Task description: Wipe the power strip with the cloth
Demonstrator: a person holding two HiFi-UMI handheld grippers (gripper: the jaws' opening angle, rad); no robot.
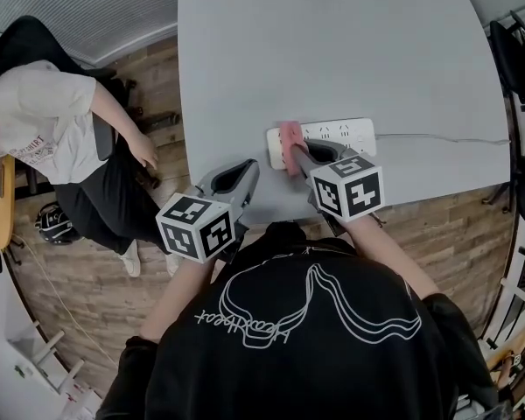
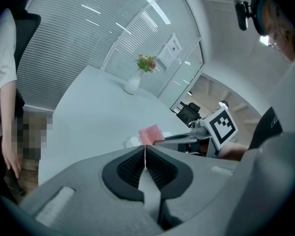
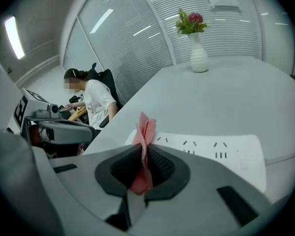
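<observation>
Right tool has its jaws clamped tight on the pink cloth, a bunched fold of it pinched between the ribbed pads and sticking up past the tips. From the head view, that cloth sits over the left end of the white power strip, which lies flat near the front edge of the grey tabletop, sockets up. Its thin cable trails off to the right. Left tool is closed on nothing, pads pressed together with only a hairline seam between them. It hangs over the near edge of the tabletop, just left of the strip and clear of it. At the far end of the tabletop stands a white vase with a small bunch of flowers. Off to the left, beyond the tabletop's edge, a seated person in a white shirt is in view.
</observation>
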